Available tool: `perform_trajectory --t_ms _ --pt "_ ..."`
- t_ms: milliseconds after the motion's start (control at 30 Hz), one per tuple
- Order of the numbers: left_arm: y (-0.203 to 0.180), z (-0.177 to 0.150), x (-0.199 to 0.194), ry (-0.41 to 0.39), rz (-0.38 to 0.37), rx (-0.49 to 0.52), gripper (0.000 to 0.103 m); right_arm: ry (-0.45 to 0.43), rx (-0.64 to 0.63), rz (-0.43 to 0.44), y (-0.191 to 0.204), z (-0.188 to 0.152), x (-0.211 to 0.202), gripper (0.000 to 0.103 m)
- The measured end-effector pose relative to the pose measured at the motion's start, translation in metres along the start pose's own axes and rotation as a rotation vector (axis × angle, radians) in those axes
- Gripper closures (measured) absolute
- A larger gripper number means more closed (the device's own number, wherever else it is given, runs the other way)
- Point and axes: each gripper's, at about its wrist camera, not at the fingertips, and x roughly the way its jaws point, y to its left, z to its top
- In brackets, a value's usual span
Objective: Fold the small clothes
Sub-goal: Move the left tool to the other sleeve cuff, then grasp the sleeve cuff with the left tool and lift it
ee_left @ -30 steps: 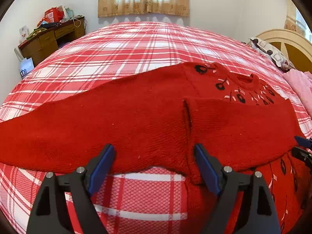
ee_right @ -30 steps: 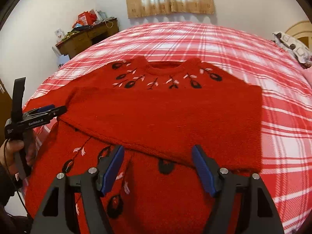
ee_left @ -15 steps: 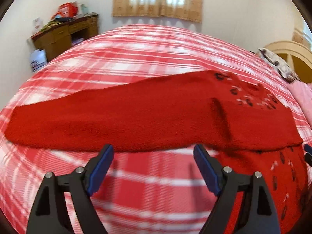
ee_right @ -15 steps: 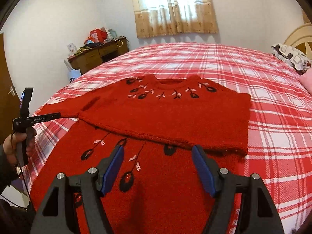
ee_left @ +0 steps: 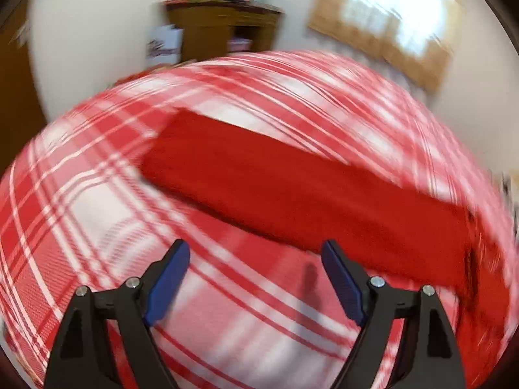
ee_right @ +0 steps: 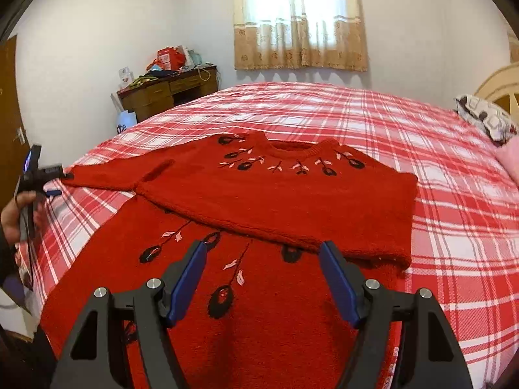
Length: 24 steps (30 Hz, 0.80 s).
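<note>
Sweater (ee_right: 275, 201): right sleeve already folded across; left sleeve (ee_left: 292, 194) now approached by left gripper (ee_left: 256, 278), swung outward. Both jaws released, nothing held.

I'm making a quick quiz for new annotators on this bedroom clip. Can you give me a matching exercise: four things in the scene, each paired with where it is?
Things:
1. red sweater
2. wooden desk
3. curtain
4. patterned pillow

Places:
A. over the window on the far wall
B. at the right edge of the bed, near the headboard
C. spread on the plaid bedspread
D. against the wall left of the bed, cluttered on top

Pairs: 1-C, 2-D, 3-A, 4-B
</note>
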Motion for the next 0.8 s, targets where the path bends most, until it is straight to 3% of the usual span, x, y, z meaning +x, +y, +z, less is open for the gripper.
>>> perform_trajectory --t_ms 133,433,567,667,733,767,800 --pt "0.026 0.017 0.004 -0.006 -0.074 -0.145 0.024 -0.004 -0.074 -0.005 0.014 -0.003 0.0 0.03" --pt "0.03 0.032 0.018 -0.042 -0.096 -0.227 0.027 -0.007 -0.144 0.015 0.029 -0.007 -0.001 0.03" --pt "0.036 0.038 0.022 -0.074 -0.088 -0.251 0.036 -0.003 -0.129 0.013 0.027 -0.007 0.001 0.03" --pt "0.038 0.042 0.023 -0.089 -0.076 -0.254 0.049 -0.001 -0.113 0.013 0.024 -0.006 0.002 0.03" --pt "0.041 0.045 0.025 -0.087 -0.073 -0.255 0.073 -0.001 -0.105 0.012 0.022 -0.006 0.002 0.03" --pt "0.042 0.046 0.028 -0.07 -0.081 -0.252 0.102 -0.001 -0.101 0.011 0.021 -0.006 0.002 0.03" --pt "0.043 0.046 0.028 -0.063 -0.076 -0.256 0.098 -0.002 -0.097 0.01 0.021 -0.006 0.002 0.03"
